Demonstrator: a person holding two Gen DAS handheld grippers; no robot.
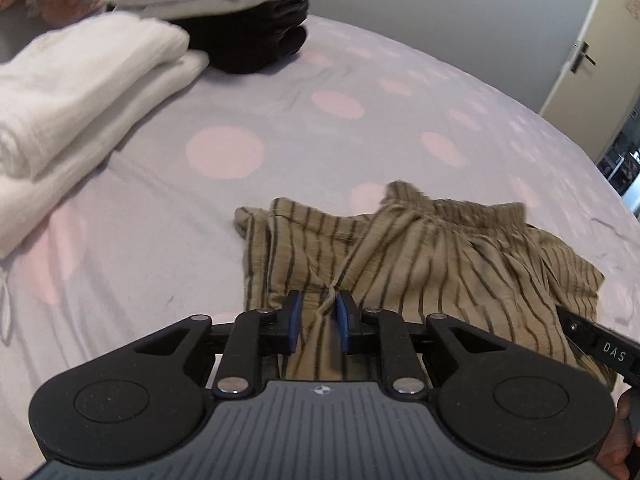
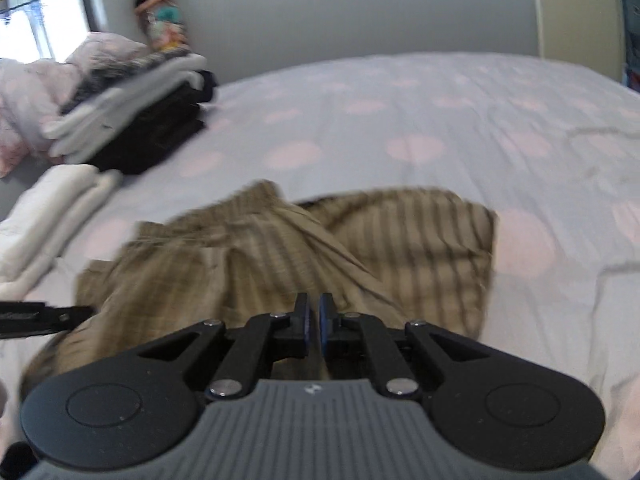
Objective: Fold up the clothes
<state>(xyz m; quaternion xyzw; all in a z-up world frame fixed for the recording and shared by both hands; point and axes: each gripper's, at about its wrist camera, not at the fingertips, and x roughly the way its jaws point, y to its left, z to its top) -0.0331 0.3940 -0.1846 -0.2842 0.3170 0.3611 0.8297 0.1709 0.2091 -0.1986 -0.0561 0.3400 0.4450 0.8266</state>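
My left fingers [image 1: 318,322] pinch a bunched fold of the tan, dark-striped cotton shorts [image 1: 420,264] lying crumpled on the lilac bed sheet with pink dots [image 1: 224,152]. My right fingers [image 2: 313,326] sit nearly pressed together over the same shorts; it's blurry, so I can't tell if they hold cloth. Folded white towels [image 1: 72,92] sit to the left.

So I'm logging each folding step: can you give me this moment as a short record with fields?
surface: bed with spotted sheet
garment: tan striped shorts, crumpled, lying flat
left tongs: slightly apart, a bunch of the shorts' fabric between them
right tongs: nearly closed, over the shorts; grip unclear
already folded: white pile; black and white stack behind it
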